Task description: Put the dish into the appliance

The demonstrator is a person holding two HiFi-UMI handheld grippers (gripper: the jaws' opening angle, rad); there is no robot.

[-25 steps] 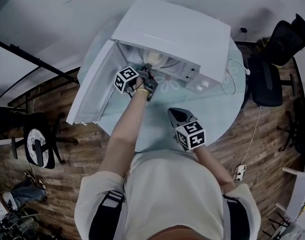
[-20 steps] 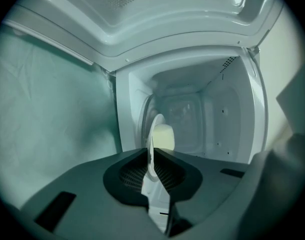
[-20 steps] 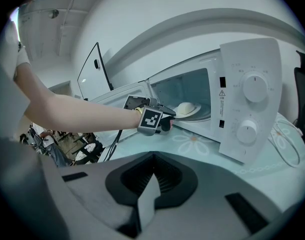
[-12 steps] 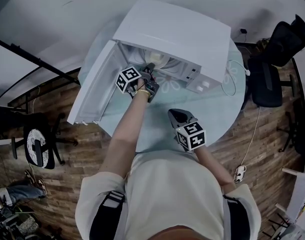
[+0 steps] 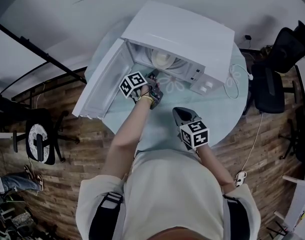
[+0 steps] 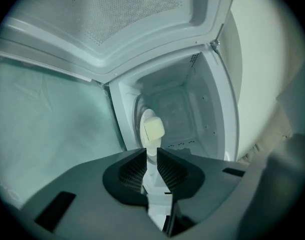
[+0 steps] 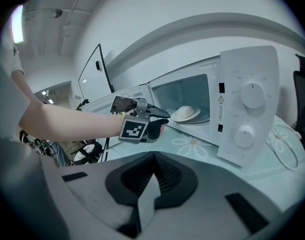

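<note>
A white microwave (image 5: pixel 187 34) stands on the round glass table (image 5: pixel 217 119) with its door (image 5: pixel 99 86) swung open to the left. The pale dish (image 5: pixel 164 59) with a cream lump on it rests inside on the turntable; it also shows in the left gripper view (image 6: pixel 153 129) and the right gripper view (image 7: pixel 186 113). My left gripper (image 5: pixel 153 75) hovers just outside the opening, apart from the dish. Its jaws (image 6: pixel 151 156) stand slightly apart and are closing, with nothing between them. My right gripper (image 5: pixel 178 113) hangs shut over the table's near side, holding nothing.
The control panel with two dials (image 7: pixel 247 104) is on the microwave's right side. A white cable (image 5: pixel 237 79) loops on the table beside it. Black office chairs stand at the right (image 5: pixel 272 79) and left (image 5: pixel 39 141) on the wooden floor. The table edge curves close to my body.
My left gripper has drawn back out of the microwave's opening, leaving the dish inside. The right gripper has stayed put.
</note>
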